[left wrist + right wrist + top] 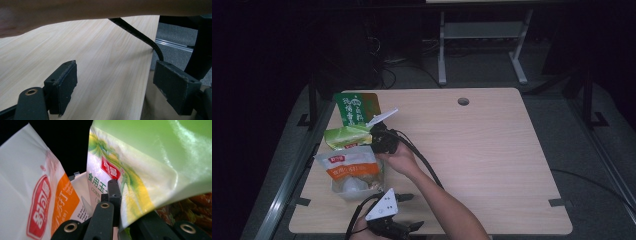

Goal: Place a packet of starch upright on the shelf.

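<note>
Left hand-held gripper (412, 226): it sat at the near edge of the desk (492, 160), jaws spread wide with nothing between them, its pads over bare wood in the left gripper view.

Orange-and-white pouch (349, 167): it lay on a clear tub (349, 189), just ahead of the left hand-held gripper and just left of the right one. Risk, as I judged it: the right forearm passed close over it, and a brush from the arm could have tipped the pouch off the tub.

Green corn starch pouch (347, 136): it lay at the tip of the right hand-held gripper, beside a dark green packet (356, 107) farther out.

Right hand-held gripper (379, 137): its jaws were clamped on the lower corner of the green pouch (130, 182), the film bent over the pads.

Grip risk: only a thin corner seemed caught, so a quick lift could have let the slick film slide free.

Tear risk: the weight of the contents hanging from one corner might have stretched or split the seam.

Crowding risk: the pouches sat nearly touching, so dragging the green one could have shoved its neighbours toward the desk's left edge.

Cable (422, 160): it trailed back from the right hand-held gripper and might have snagged the left one.
</note>
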The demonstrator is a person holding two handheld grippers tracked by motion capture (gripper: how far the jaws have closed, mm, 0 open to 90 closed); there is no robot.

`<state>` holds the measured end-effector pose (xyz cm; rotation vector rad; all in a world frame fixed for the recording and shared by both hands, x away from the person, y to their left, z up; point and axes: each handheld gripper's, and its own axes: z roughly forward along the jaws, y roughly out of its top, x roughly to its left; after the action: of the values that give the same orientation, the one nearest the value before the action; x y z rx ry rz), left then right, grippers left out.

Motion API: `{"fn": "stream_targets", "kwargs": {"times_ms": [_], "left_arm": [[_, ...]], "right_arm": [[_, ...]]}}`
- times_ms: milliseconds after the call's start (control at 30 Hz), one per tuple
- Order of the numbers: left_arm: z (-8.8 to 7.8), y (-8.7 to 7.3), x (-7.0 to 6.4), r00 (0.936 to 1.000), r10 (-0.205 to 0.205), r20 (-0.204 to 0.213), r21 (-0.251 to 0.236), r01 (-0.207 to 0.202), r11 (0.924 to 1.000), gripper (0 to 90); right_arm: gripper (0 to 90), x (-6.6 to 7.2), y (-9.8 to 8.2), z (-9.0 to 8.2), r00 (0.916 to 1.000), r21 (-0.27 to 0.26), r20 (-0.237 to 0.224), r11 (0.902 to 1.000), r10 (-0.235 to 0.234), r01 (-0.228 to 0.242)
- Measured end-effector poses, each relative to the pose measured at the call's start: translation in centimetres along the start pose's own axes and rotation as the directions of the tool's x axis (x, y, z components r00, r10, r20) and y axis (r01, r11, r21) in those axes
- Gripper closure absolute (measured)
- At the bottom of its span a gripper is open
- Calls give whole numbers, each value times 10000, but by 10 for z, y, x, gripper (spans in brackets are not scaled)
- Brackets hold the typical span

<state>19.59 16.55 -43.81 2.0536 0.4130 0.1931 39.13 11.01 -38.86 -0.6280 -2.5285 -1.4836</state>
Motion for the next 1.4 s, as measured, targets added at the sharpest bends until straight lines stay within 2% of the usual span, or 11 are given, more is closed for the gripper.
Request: {"fn": "stream_targets", "kwargs": {"times_ms": [300,367,467,500,667,1200,1400], "left_arm": [[0,0,0,10000,5,-22,-7,-5,10000,191],[0,0,1,10000,-26,-19,9,26,10000,191],[0,0,1,10000,-26,-33,0,26,10000,191],[0,0,1,10000,-11,-47,-1,11,10000,191],[0,0,2,10000,-66,-21,13,66,10000,191],[-1,-1,5,9998,-170,-104,47,170,9998,189],[-2,0,6,9998,-172,-128,57,172,9998,189]], "right_arm": [[884,1,2,-2,10000,57,-11,10000,11,-11],[862,1,2,-4,9999,-10,-44,9999,-136,136],[825,1,5,-10,9999,-193,-67,9998,-97,96],[808,1,5,-11,9997,-158,71,9996,-226,227],[687,1,6,-17,9997,-200,200,9997,-104,108],[525,-11,-1,-56,9990,-320,421,9994,170,-156],[499,-13,-4,-67,9989,-341,420,9992,226,-212]]}}
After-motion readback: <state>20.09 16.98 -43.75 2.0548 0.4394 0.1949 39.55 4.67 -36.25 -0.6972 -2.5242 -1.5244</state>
